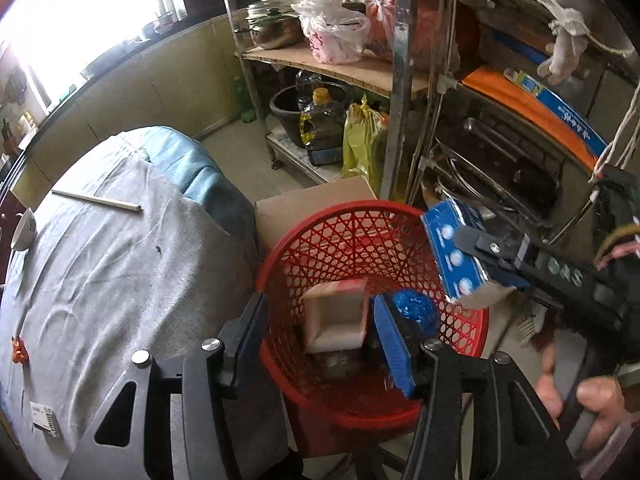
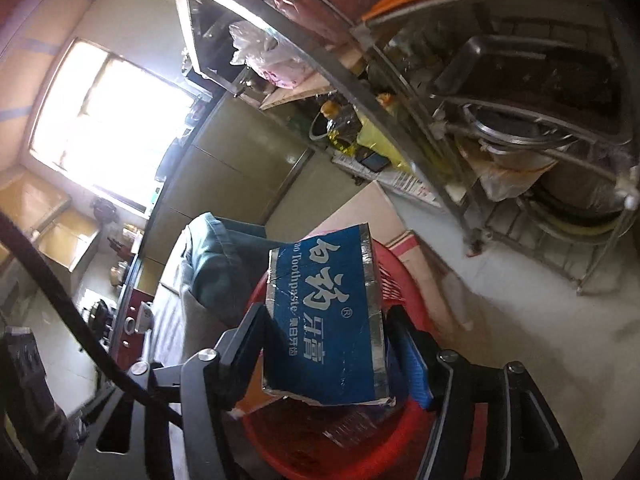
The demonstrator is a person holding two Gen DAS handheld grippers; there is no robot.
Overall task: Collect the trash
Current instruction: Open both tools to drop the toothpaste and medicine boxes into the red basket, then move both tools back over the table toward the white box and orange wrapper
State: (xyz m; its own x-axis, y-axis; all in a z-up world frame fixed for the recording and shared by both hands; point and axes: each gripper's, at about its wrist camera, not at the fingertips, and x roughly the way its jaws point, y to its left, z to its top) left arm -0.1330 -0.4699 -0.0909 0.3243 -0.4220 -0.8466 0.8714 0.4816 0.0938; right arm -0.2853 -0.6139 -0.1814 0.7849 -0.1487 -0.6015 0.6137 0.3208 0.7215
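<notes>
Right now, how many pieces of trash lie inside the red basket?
2 visible: a white open box near the middle and a blue crumpled wrapper beside it. Others may hide underneath.

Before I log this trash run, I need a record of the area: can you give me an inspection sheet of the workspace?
Surface: table under a wrinkled grey cloth.
Job's things: red basket beside the table, holding a white box and a blue wad; blue toothpaste box over the basket.
Clutter: metal rod, orange wrapper, labelled white card on the cloth.
Grippers: left gripper open above the basket; right gripper with the toothpaste box between its jaws, grip unclear.
Cables: black cable.
Surroundings: metal shelving with pots and bags; cardboard box.
</notes>
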